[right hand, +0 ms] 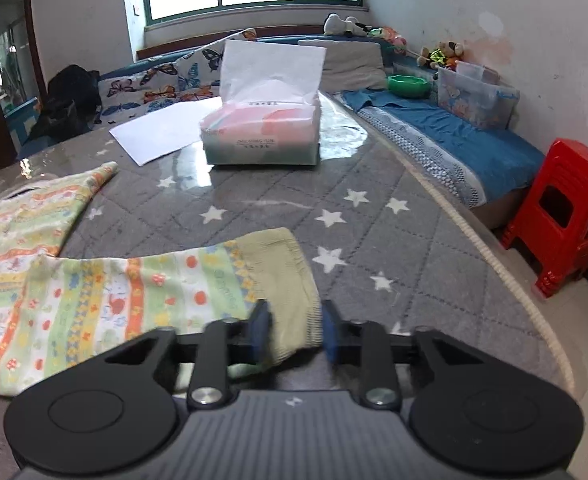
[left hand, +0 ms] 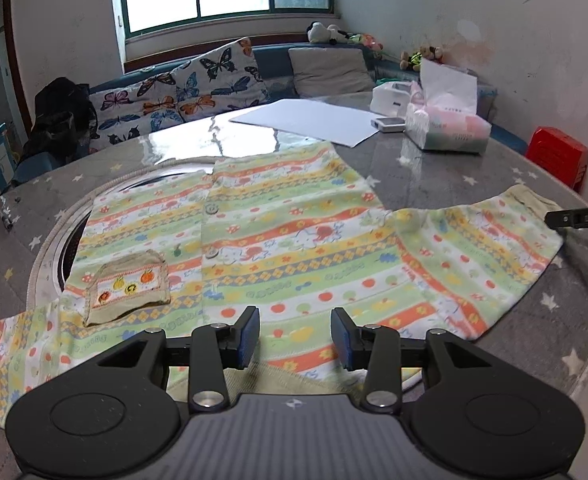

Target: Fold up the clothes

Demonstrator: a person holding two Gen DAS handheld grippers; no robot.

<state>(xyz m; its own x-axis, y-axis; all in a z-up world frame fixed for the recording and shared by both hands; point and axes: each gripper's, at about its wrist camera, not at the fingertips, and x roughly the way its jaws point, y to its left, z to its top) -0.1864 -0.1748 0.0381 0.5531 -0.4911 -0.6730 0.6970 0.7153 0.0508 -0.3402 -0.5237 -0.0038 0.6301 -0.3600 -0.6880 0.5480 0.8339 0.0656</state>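
A child's striped shirt [left hand: 286, 240] with fruit prints, buttons and a small chest pocket [left hand: 128, 286] lies spread flat on the grey starred table [left hand: 433, 172]. My left gripper [left hand: 295, 336] is open, just above the shirt's near collar edge. The right sleeve [left hand: 477, 252] stretches out to the right. In the right wrist view the sleeve [right hand: 134, 300] ends in a beige cuff [right hand: 290, 292]. My right gripper [right hand: 295, 330] is open with the cuff's corner between its fingers. A tip of the right gripper [left hand: 577, 218] shows at the sleeve end in the left wrist view.
A tissue pack [right hand: 260, 132] and a white paper sheet [right hand: 162, 128] lie on the far part of the table. A white box [left hand: 391, 98] stands behind them. A red stool [right hand: 565, 216] stands off the table's right edge. A sofa with butterfly cushions [left hand: 182, 92] is behind.
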